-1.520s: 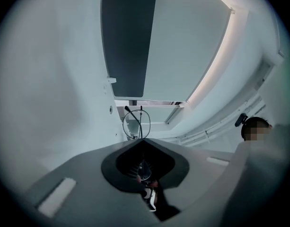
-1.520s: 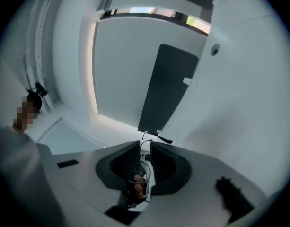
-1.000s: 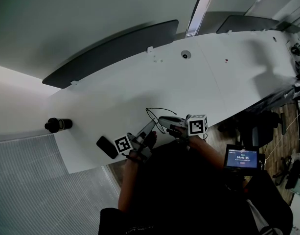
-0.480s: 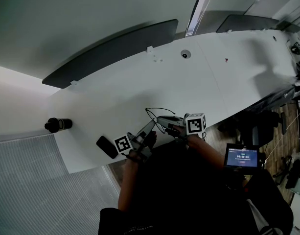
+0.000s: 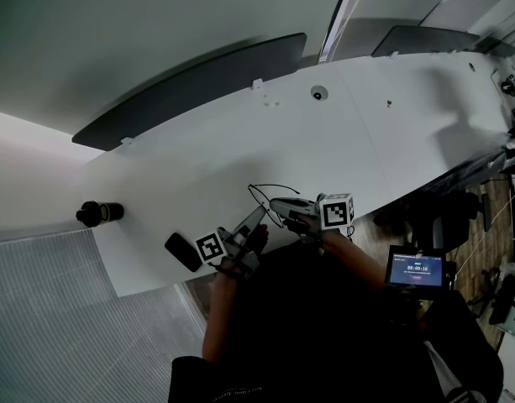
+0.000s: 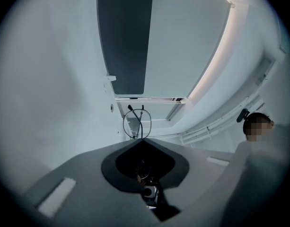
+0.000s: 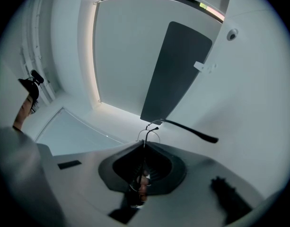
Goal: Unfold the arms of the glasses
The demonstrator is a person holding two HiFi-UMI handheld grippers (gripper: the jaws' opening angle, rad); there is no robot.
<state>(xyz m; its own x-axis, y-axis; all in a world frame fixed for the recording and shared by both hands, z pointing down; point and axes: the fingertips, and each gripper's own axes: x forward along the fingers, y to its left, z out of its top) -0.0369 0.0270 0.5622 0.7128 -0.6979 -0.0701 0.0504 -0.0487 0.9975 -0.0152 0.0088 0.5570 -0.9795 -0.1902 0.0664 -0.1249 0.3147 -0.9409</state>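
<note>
Well, there is a long white desk (image 5: 240, 149) that runs across the room from the lower left to the upper right. Behind its far side stand two dark screens, a long one (image 5: 190, 86) and a shorter one (image 5: 425, 39), with a pale wall behind them. To the left of the desk the floor is grey carpet (image 5: 47, 309). To the right the floor (image 5: 475, 217) looks like wood.

The desk is mostly bare. At its left end lies a black round thing (image 5: 100, 214), maybe a bottle. A flat black thing (image 5: 183, 252) lies near the front edge, just beside the left gripper's marker cube. Far back on the desk sits a small round thing (image 5: 318, 93). A small lit screen (image 5: 417, 269) shows low on the right, off the desk.

The glasses (image 6: 136, 122) are thin and made of dark wire. They are held up over the front edge of the desk, between the two grippers.

The left gripper (image 6: 140, 140) comes in from the left. Its jaws are pressed together on the rim of the glasses, and one round lens stands up just past the tips.

The right gripper (image 7: 144, 143) comes in from the right. Its jaws are closing and are almost together, with the thin wire of the glasses pinched between them. One arm of the glasses (image 7: 188, 130) sticks out to the side, away from the lenses.
</note>
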